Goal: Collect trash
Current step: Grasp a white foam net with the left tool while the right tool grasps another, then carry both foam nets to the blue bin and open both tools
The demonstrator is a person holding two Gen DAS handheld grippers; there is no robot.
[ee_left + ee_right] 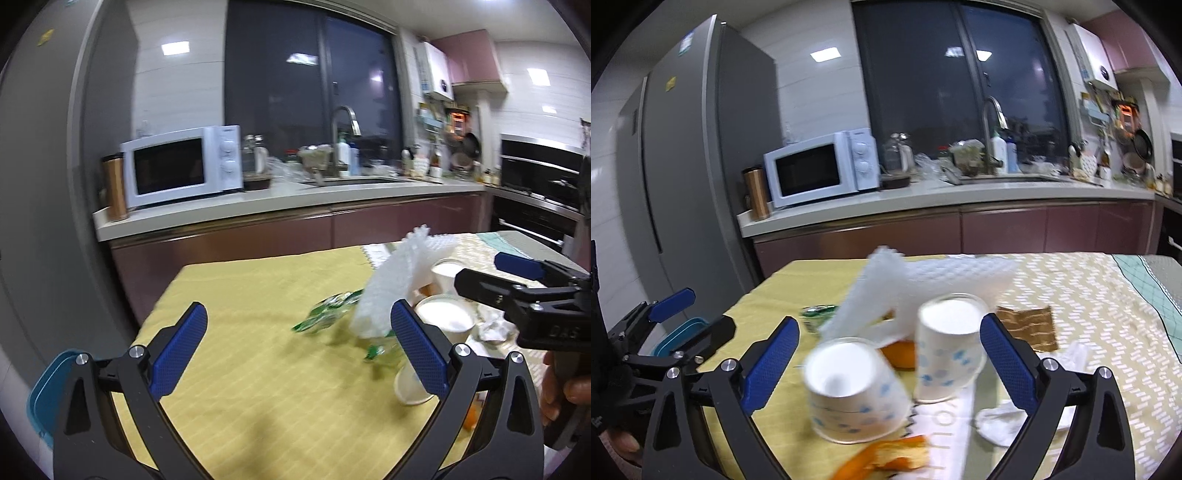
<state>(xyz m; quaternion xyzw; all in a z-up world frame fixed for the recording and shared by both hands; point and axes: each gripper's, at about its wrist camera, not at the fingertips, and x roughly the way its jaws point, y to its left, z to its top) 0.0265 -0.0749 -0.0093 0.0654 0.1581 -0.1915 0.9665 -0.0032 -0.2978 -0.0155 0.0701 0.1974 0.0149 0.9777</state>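
Evidently both claws hung spread and empty; the right claw framed two paper cups among peel on the counter, likely lining up a grasp; the left claw hovered beside a green wrapper.

**Pretty clearly a home kitchen**

White microwave sits on the counter mid-frame, tall grey fridge at left, sink faucet under a dark window. Pan hanging at far right, built-in oven on the right edge. Cluttered, lived-in, with a yellow tablecloth up front.
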